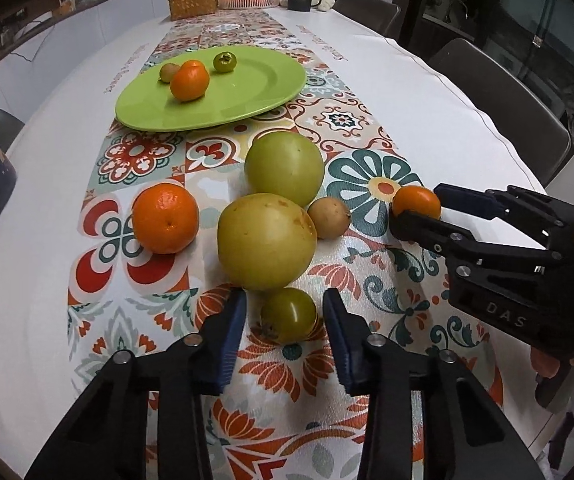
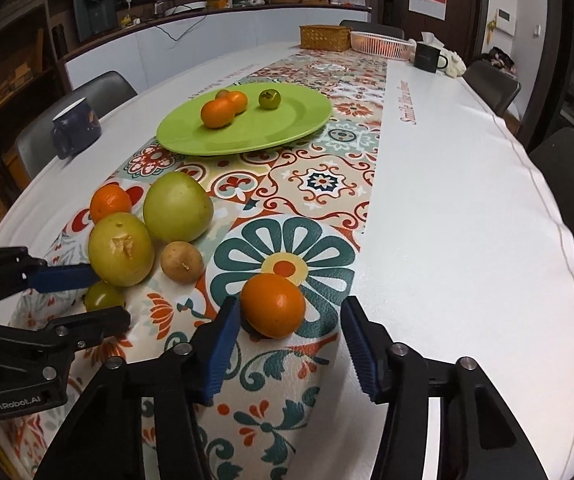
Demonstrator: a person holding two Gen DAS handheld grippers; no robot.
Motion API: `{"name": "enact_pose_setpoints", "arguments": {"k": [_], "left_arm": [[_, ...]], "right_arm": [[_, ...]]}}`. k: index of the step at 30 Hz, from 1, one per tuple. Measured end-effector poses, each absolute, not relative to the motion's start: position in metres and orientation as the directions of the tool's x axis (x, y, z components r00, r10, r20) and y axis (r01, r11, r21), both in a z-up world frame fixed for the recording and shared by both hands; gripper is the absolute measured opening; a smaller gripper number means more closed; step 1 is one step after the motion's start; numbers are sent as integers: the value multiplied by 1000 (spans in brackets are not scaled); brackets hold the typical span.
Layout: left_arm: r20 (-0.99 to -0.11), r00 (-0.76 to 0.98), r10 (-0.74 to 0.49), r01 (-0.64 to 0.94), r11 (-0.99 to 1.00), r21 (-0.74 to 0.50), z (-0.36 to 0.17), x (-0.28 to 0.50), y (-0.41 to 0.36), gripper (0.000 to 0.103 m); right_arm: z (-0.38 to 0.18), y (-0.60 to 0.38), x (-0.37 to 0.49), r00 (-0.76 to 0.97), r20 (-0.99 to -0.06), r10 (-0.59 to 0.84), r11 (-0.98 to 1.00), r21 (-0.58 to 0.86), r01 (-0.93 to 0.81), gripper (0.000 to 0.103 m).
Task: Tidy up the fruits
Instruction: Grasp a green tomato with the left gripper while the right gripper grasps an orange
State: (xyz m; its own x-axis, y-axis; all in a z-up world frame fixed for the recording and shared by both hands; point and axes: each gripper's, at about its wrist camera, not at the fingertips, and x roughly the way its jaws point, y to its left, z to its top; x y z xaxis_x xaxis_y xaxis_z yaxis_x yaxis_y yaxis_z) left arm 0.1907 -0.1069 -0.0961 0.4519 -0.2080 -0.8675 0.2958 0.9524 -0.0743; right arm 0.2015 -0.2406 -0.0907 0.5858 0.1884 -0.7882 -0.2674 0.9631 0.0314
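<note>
Left wrist: green fruit (image 1: 289,314) between gripper (image 1: 285,320) fingers.

Both grippers are black plastic with silver screws and ribbed blue pads: the left gripper (image 1: 285,330) (lettered GenRobot.AI), the right gripper (image 2: 287,338) marked DAS.

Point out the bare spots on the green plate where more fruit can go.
The green plate is free across its front and right side, nearer the hand-held grippers. Its far left is crowded: two oranges, a small brownish fruit and a small green fruit sit there.
</note>
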Motion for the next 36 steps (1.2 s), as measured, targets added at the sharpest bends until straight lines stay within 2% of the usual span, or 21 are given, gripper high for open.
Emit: {"name": "enact_pose_setpoints", "arguments": {"k": [6, 24, 36], "left_arm": [[-869, 443, -220, 289, 953, -94, -99, 193, -105, 28], [-831, 483, -274, 322, 939, -123, -82, 178, -101, 28], [-770, 569, -289, 329, 938, -109, -48, 165, -88, 28]], "right_arm": [[-95, -237, 202, 571, -796, 200, 959, 41, -279, 34], [-69, -224, 169, 602, -764, 234, 954, 60, -295, 34], [-39, -213, 151, 647, -723, 243, 954, 56, -296, 34]]}}
